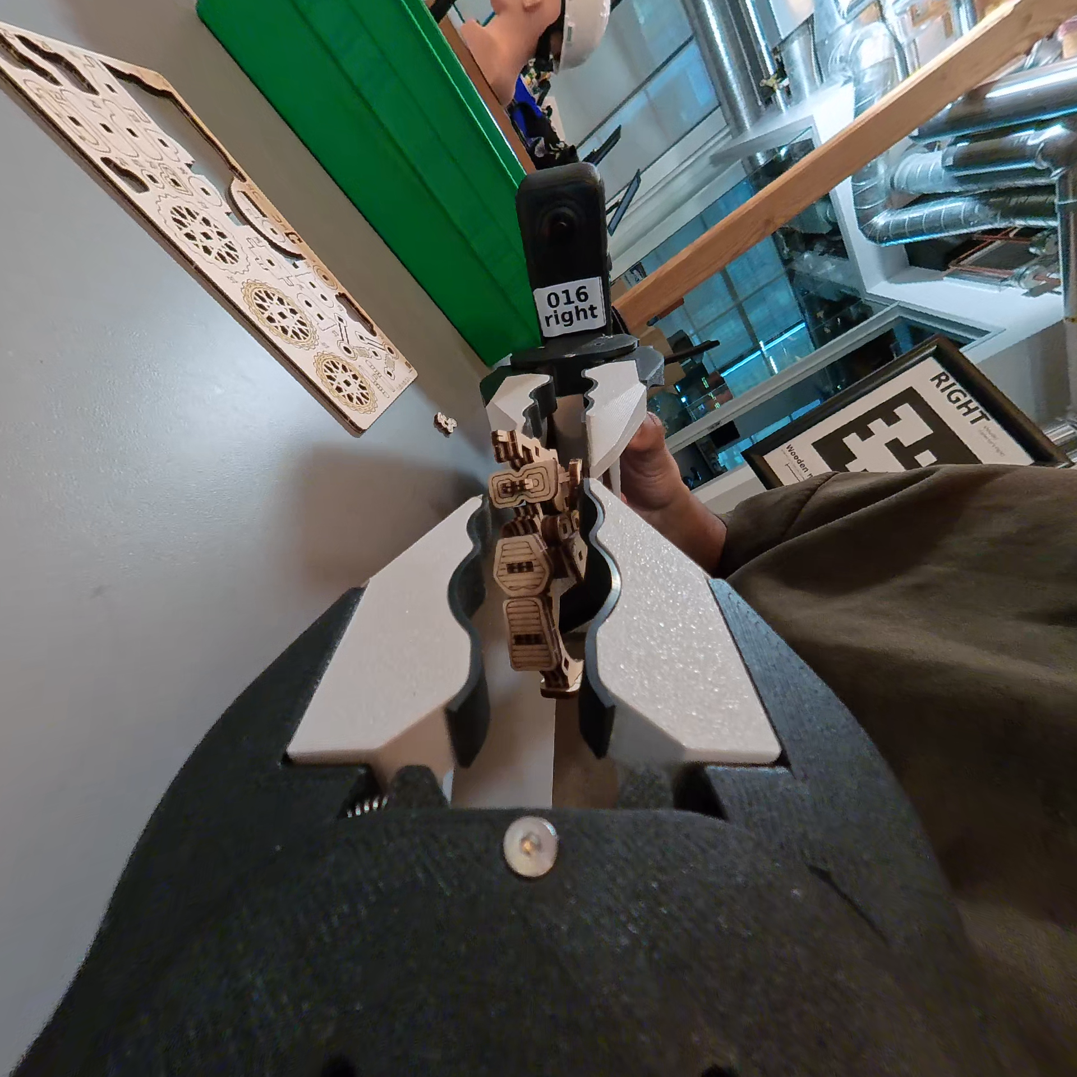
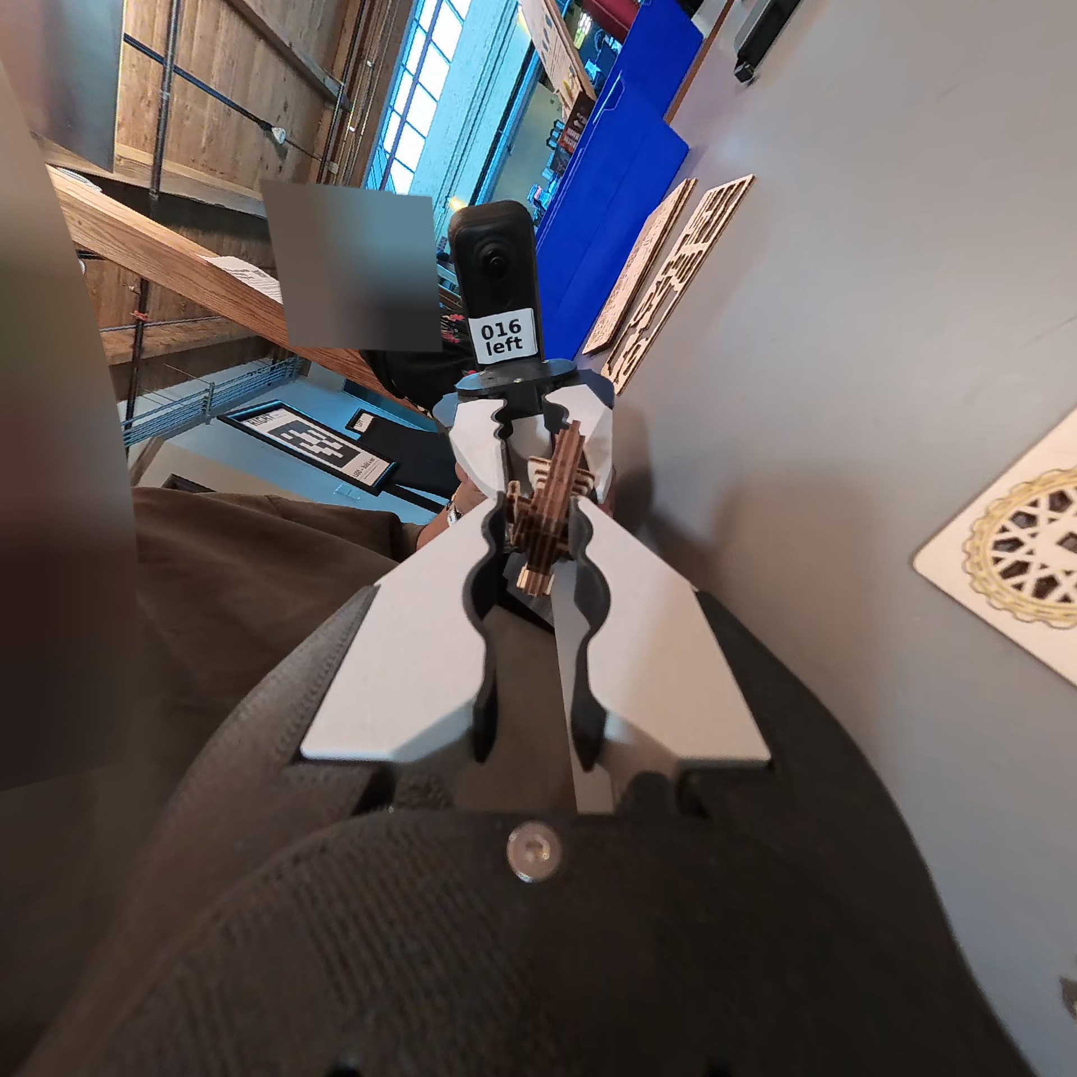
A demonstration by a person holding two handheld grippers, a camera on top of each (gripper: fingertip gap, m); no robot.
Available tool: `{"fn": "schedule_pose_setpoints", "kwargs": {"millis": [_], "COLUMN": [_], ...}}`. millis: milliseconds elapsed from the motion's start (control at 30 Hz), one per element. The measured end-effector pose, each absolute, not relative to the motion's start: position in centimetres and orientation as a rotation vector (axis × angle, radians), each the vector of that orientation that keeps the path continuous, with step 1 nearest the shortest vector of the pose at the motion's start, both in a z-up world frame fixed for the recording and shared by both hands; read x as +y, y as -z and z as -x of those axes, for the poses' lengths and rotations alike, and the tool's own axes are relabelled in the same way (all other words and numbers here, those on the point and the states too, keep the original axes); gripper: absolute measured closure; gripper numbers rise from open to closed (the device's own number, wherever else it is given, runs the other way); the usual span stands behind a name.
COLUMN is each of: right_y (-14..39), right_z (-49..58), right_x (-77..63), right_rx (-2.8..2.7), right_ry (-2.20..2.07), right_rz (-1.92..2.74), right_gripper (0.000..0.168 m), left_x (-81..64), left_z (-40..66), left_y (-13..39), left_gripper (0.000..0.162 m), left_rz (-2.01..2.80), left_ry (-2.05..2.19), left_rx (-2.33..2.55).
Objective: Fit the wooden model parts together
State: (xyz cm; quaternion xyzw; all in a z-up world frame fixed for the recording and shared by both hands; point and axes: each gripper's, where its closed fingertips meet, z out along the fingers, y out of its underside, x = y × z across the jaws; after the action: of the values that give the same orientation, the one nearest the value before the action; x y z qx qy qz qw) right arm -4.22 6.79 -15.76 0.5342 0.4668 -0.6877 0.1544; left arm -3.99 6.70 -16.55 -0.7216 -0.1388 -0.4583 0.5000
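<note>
Between your two grippers sits the wooden model (image 1: 533,574), lifted clear of the grey worktop (image 1: 116,553). Your left gripper (image 1: 536,507) has its fingers (image 1: 653,618) narrowed around the model's layered body, the right-hand one touching it. Facing it, your right gripper (image 2: 539,527) has its fingers (image 2: 431,641) pinched on the model's far end. Beyond, a laser-cut parts sheet (image 1: 198,215) lies flat, a small loose wooden piece (image 1: 446,422) just past its corner, then a green board (image 1: 373,134). In the right wrist view, another sheet with a wheel cut-out (image 2: 1014,542) lies beside you.
</note>
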Motion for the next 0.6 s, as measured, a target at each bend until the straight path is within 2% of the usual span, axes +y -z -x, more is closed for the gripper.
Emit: {"fn": "schedule_pose_setpoints", "kwargs": {"millis": [600], "right_y": [15.56], "right_z": [4.29], "right_x": [6.92], "right_rx": [1.431], "right_ry": [1.98], "right_rz": [-1.558], "right_gripper": [0.147], "left_x": [6.99], "left_z": [4.29], "left_y": [16.53], "left_gripper": [0.134], "left_rz": [1.745], "left_ry": [1.021], "left_rx": [-0.338]}}
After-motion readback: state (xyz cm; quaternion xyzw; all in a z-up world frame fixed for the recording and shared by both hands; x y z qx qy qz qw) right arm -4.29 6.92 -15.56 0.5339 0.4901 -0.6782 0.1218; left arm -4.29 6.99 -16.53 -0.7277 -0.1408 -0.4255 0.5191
